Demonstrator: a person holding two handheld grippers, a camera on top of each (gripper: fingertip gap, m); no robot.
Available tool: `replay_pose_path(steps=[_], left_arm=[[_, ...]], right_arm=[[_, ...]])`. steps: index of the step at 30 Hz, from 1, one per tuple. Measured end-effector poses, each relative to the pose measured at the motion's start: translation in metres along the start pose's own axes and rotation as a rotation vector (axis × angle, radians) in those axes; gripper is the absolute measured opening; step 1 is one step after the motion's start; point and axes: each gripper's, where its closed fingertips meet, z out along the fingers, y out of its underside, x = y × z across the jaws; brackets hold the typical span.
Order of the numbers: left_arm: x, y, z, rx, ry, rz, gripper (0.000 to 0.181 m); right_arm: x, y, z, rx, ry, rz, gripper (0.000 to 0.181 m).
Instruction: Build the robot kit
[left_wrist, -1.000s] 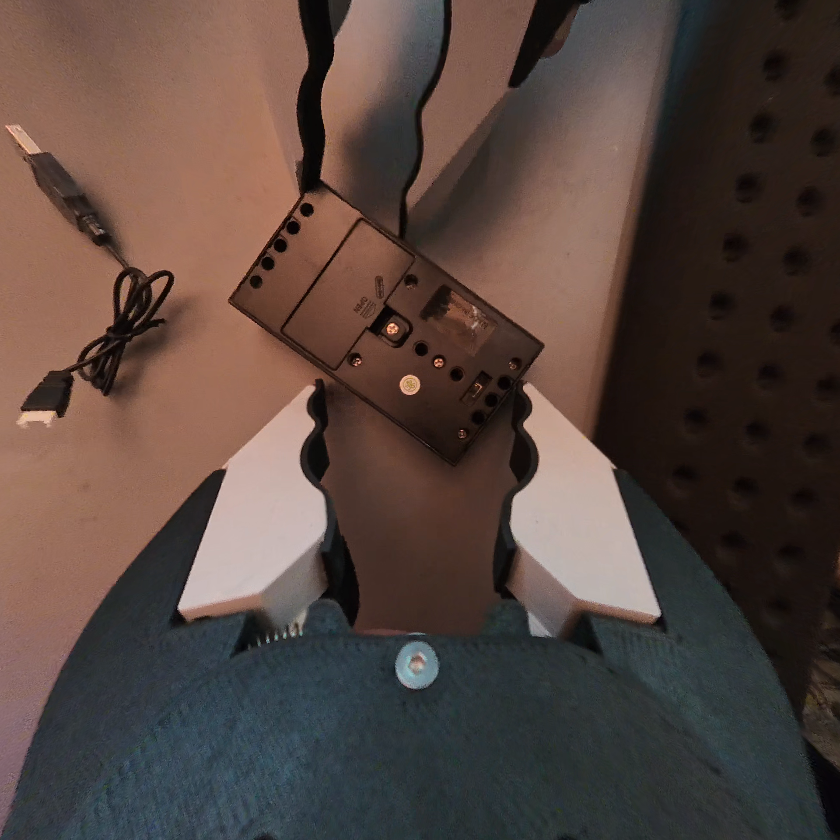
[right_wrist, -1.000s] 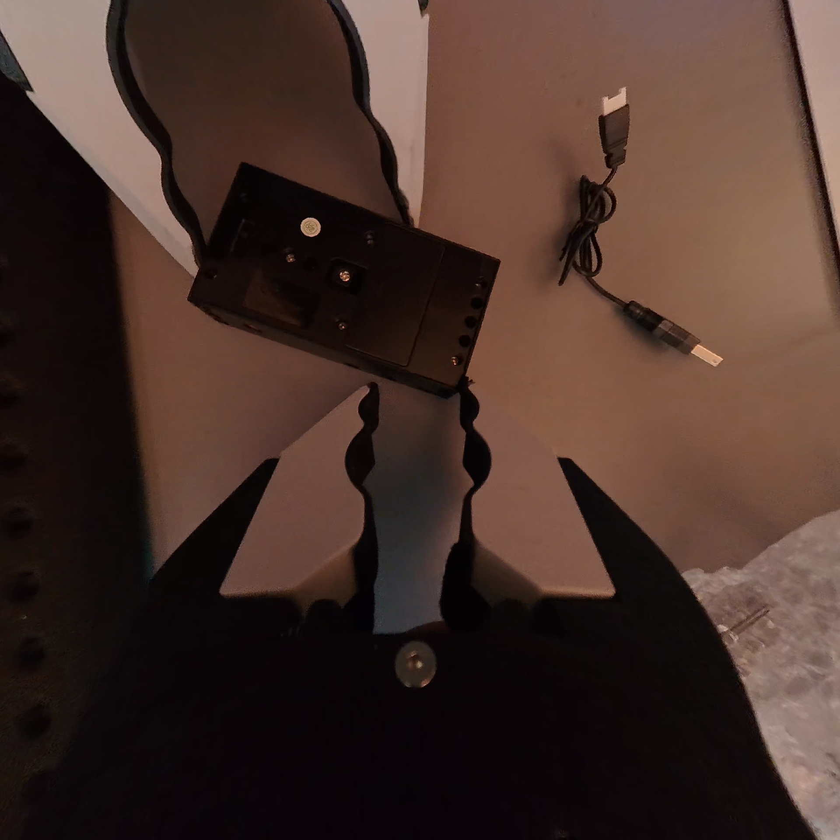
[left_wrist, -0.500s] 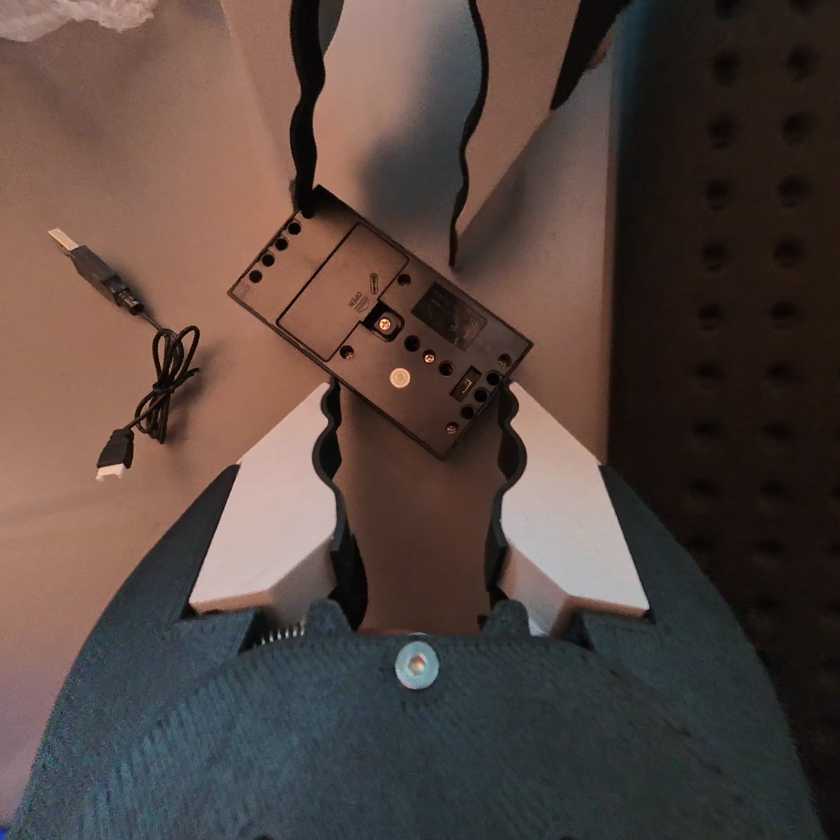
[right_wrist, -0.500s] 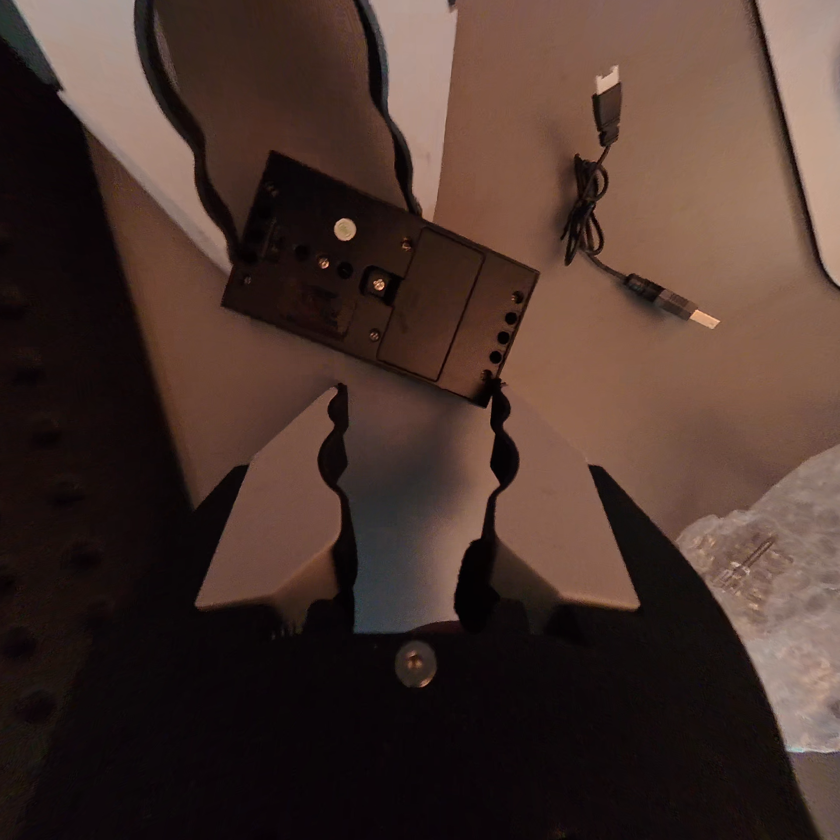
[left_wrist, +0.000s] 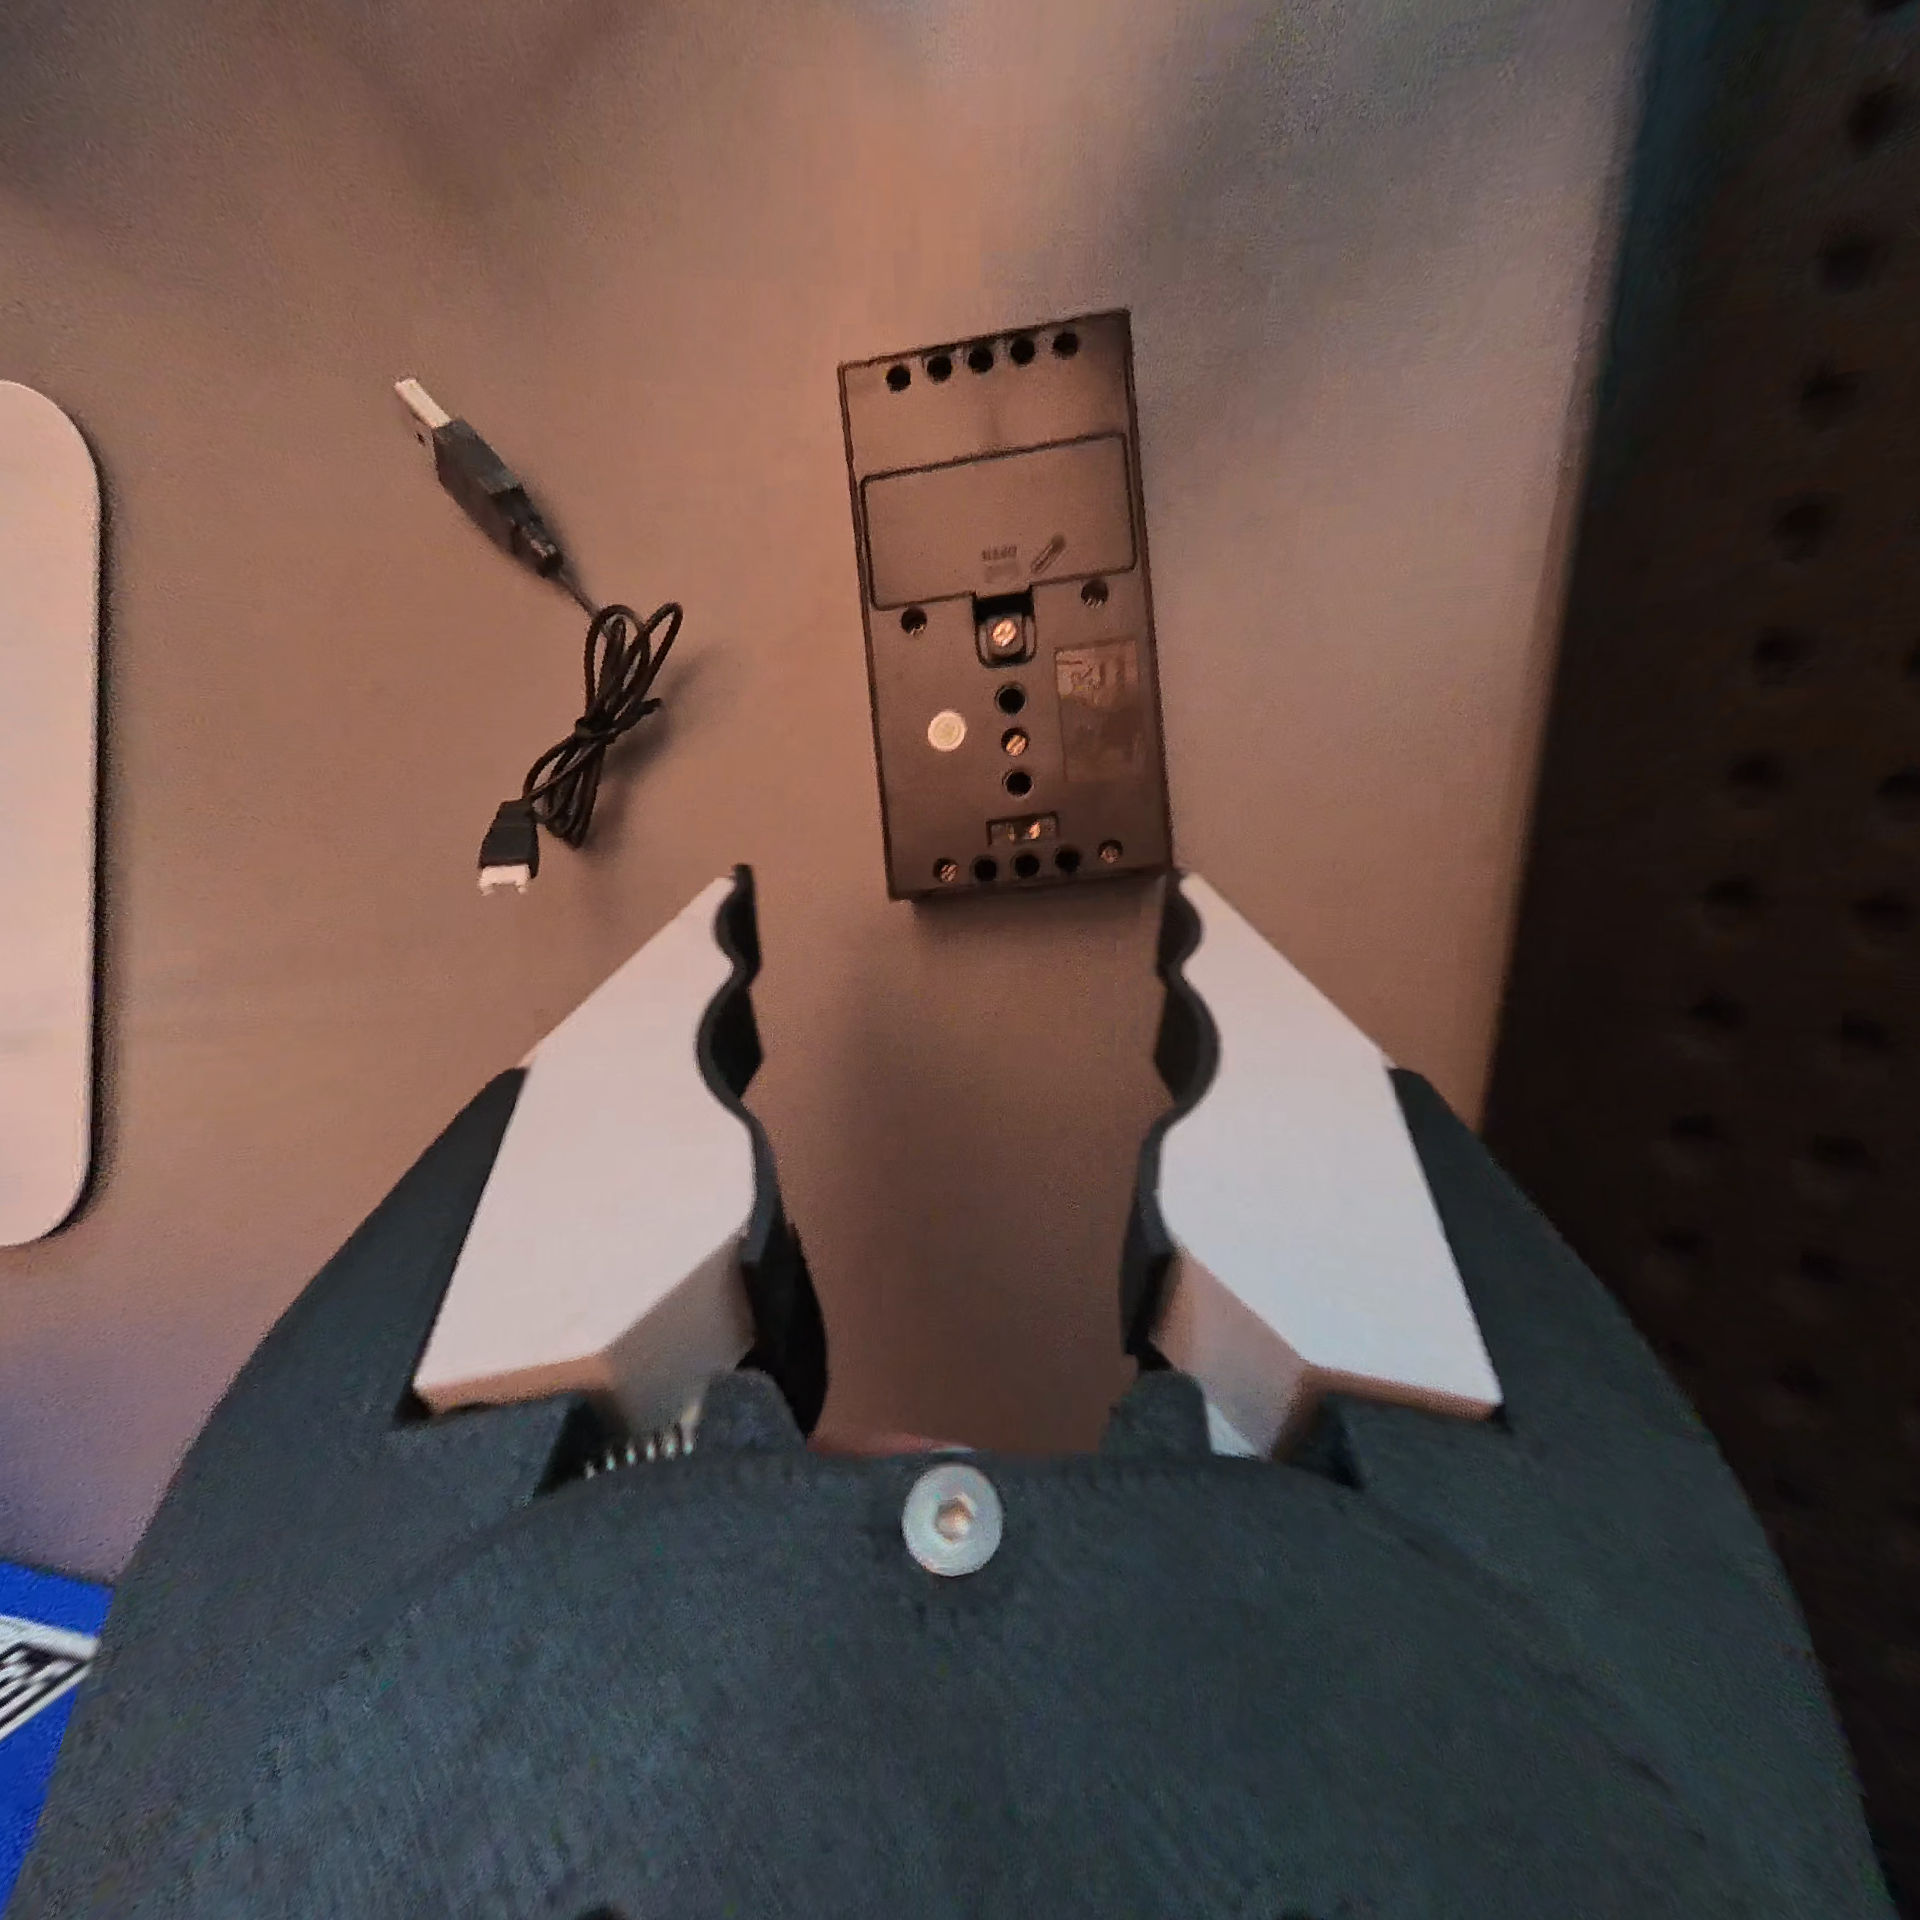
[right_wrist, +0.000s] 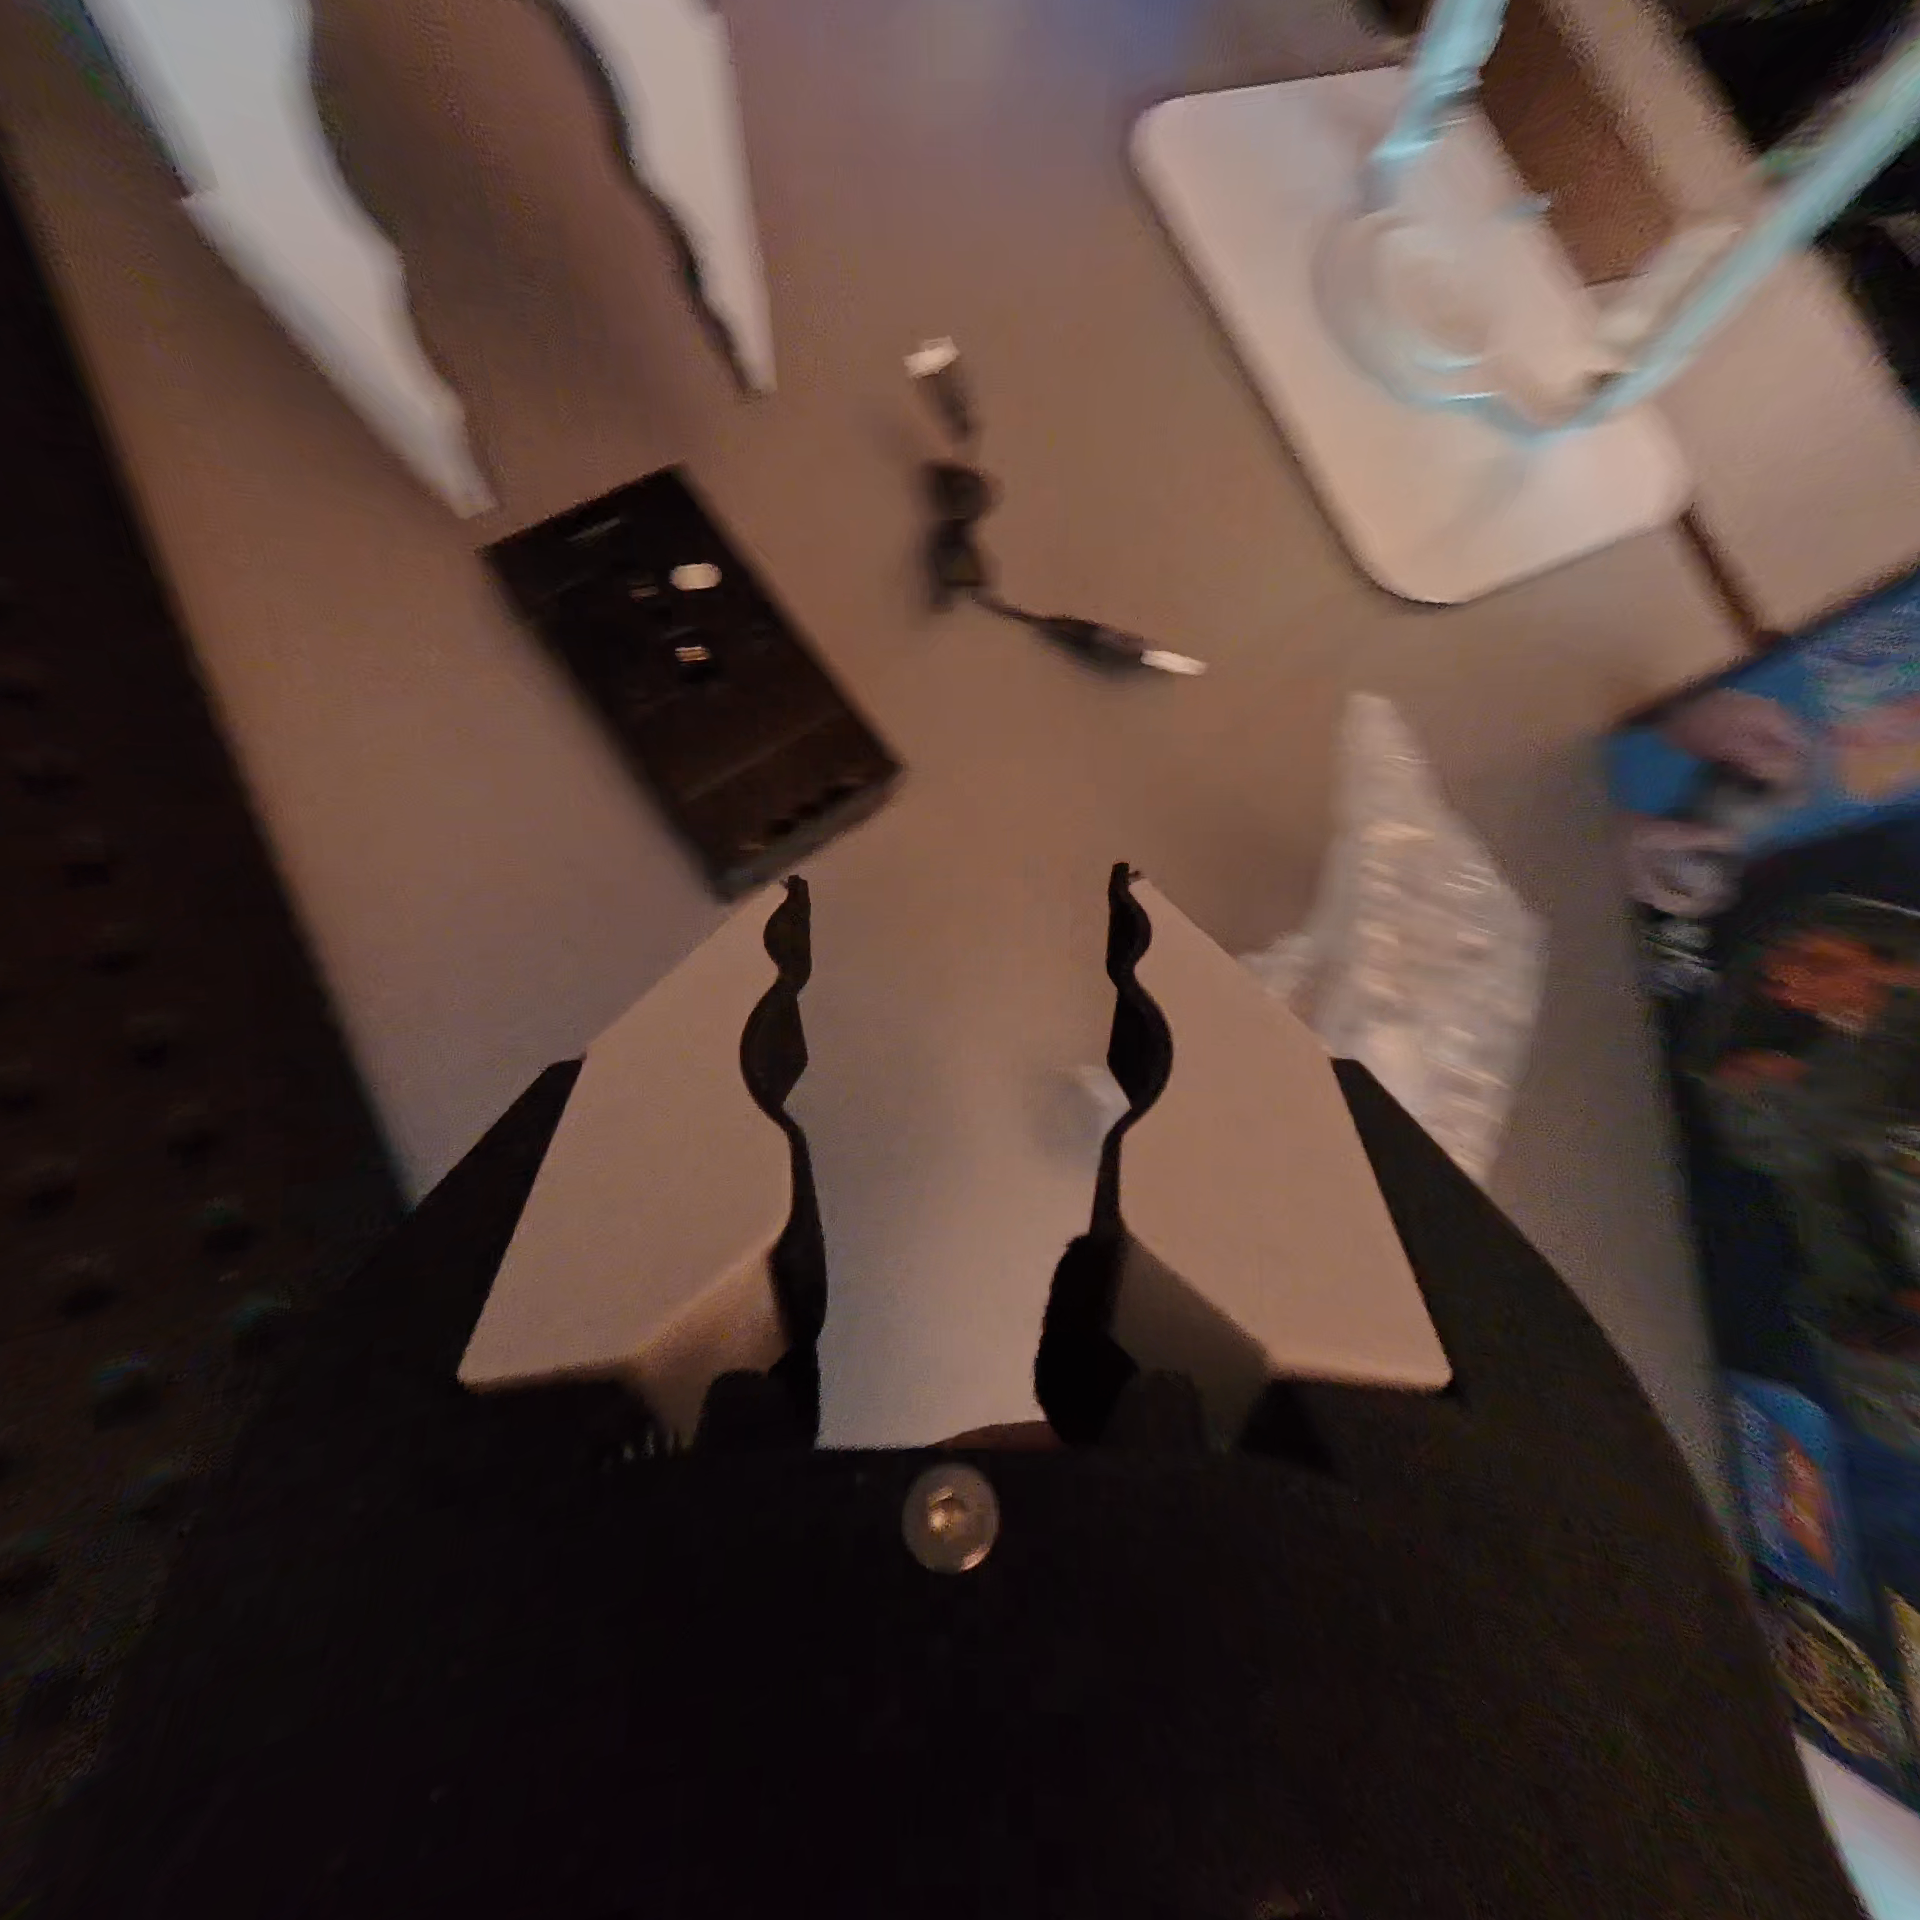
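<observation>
Dim, warm orange-brown light covers both views. The left wrist view is mostly sharp, with the black box (left_wrist: 1006, 608) and coiled cable (left_wrist: 582, 686) crisp and casting soft shadows; its edges blur and bend. The right wrist view is heavily motion-smeared throughout, the white lamp base (right_wrist: 1382, 343) brightest, the left side lost in darkness.

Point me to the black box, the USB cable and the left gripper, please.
black box (left_wrist: 1003, 613), left wrist view, on its flat panel near the middle screw.
USB cable (left_wrist: 613, 686), left wrist view, on the knotted coil.
left gripper (left_wrist: 956, 883), left wrist view, midway between its open fingertips.
</observation>
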Motion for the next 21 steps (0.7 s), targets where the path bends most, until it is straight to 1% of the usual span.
replay_pose_path(steps=[1,2,4,5,6,7,9,10,13,17,21], left_arm=[[0.003,-0.002,0.004,-0.001,-0.007,0.002,0.080],[0.005,-0.002,0.009,-0.012,-0.027,0.013,0.079],[0.010,0.003,0.021,-0.060,-0.036,0.029,0.075],[0.012,0.004,0.026,-0.068,-0.035,0.036,0.069],[0.014,-0.001,0.027,-0.034,-0.018,0.022,0.061],[0.013,-0.001,0.027,-0.029,-0.014,0.017,0.061],[0.010,0.001,0.027,-0.035,-0.026,0.023,0.061],[0.009,0.001,0.027,-0.036,-0.030,0.025,0.061],[0.008,0.003,0.025,-0.037,-0.038,0.027,0.065],[0.007,-0.007,0.021,0.009,-0.029,0.017,0.073],[0.009,-0.012,0.020,0.015,-0.014,0.030,0.081]], right_arm=[[0.022,0.002,-0.005,-0.002,0.088,0.002,0.059],[0.039,0.008,-0.008,-0.022,0.152,0.000,0.062],[0.057,0.026,-0.002,-0.088,0.178,0.021,0.067],[0.066,0.037,0.004,-0.125,0.186,0.036,0.066],[0.072,0.049,0.011,-0.166,0.187,0.051,0.058],[0.076,0.059,0.018,-0.195,0.184,0.059,0.045],[0.080,0.071,0.028,-0.204,0.169,0.063,0.015],[0.081,0.073,0.030,-0.200,0.152,0.074,0.007],[0.084,0.063,0.021,-0.105,0.080,0.185,0.000],[0.088,0.047,0.000,0.022,-0.050,0.326,0.000],[0.093,0.031,-0.030,0.116,-0.114,0.365,0.000]])
